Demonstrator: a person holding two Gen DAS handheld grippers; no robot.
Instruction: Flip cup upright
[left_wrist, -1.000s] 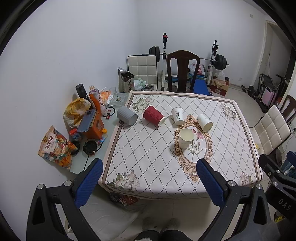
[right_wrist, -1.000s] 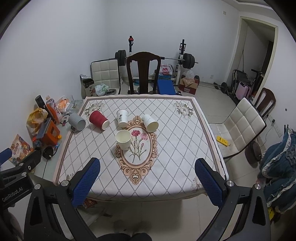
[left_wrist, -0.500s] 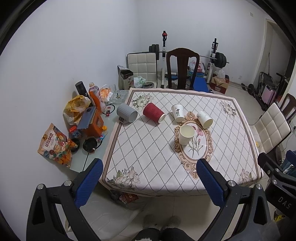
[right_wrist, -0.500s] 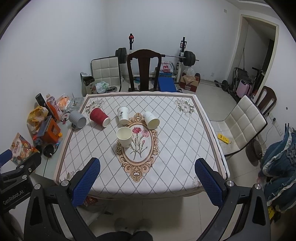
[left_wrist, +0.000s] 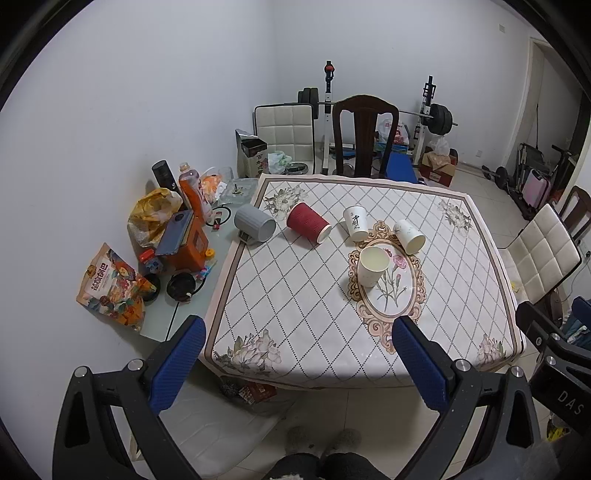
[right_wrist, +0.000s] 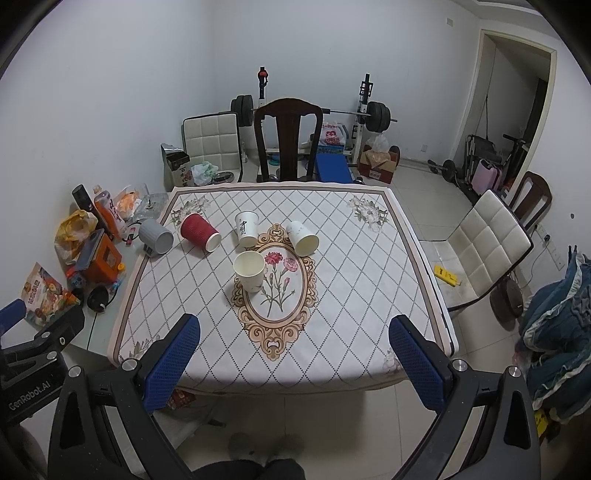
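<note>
Over the last second your whole view has slid a little nearer to the table (right_wrist: 406, 266) and the cups sit slightly lower in both wrist views, so you are closing in from the near edge, but nothing on the cloth has been touched and the task has not really started. Both tools hang in front of the near edge, well apart from every cup: your left gripper (left_wrist: 301, 360) has its blue pads spread wide with nothing between them, and your right gripper (right_wrist: 295, 358) is spread the same way, also empty. Of the cups, the plain paper cup (right_wrist: 249, 270) on the oval flower print already stands mouth-up, so it needs nothing. The ones still lying on their sides are the grey mug (left_wrist: 255, 223) at the left edge of the cloth, the red ribbed cup (left_wrist: 307, 223) just beside it, and the white cup (left_wrist: 409, 236) with its mouth turned toward you. The printed white cup (left_wrist: 355, 223) between them looks tipped as well, though its exact pose is hard to judge. I would say the white cup suits your right tool, and a light squeeze, since paper walls crumple.
</note>
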